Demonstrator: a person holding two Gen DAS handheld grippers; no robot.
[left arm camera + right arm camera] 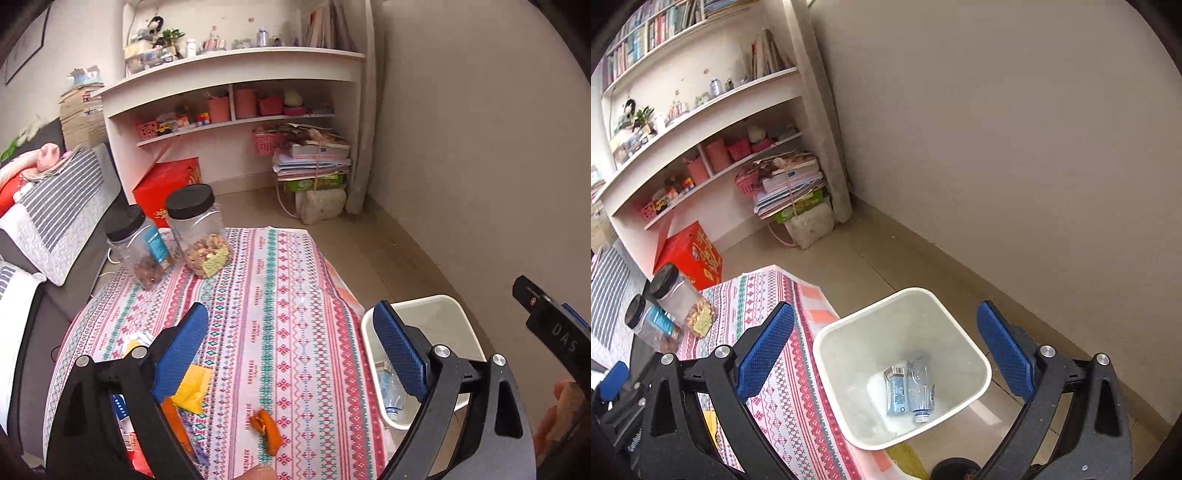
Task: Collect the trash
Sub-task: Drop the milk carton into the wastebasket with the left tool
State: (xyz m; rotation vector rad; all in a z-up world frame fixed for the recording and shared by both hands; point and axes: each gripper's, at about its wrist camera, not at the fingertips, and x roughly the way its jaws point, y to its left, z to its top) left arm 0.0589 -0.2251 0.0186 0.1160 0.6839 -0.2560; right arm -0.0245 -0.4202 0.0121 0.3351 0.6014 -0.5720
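"HANDMADE" repeated along the tablecloth (280,295); "DAS" on right tongs (554,325).

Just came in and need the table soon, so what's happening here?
A person is clearing trash with a hand-held gripper in each hand. Both the left hand-held gripper and the right hand-held gripper are open and empty. The white plastic bin beside the patterned tablecloth already holds a clear plastic bottle and a small carton. Orange peel and a yellow wrapper remain on the table.

I see a bench cloth (280,295) patterned in pink, teal and white bands, a yellow wrapper (192,387) and an orange scrap (267,430) on it, a white bin (849,354), black-lidded clear jars (197,229), and blue pads (764,354) on my black claws.
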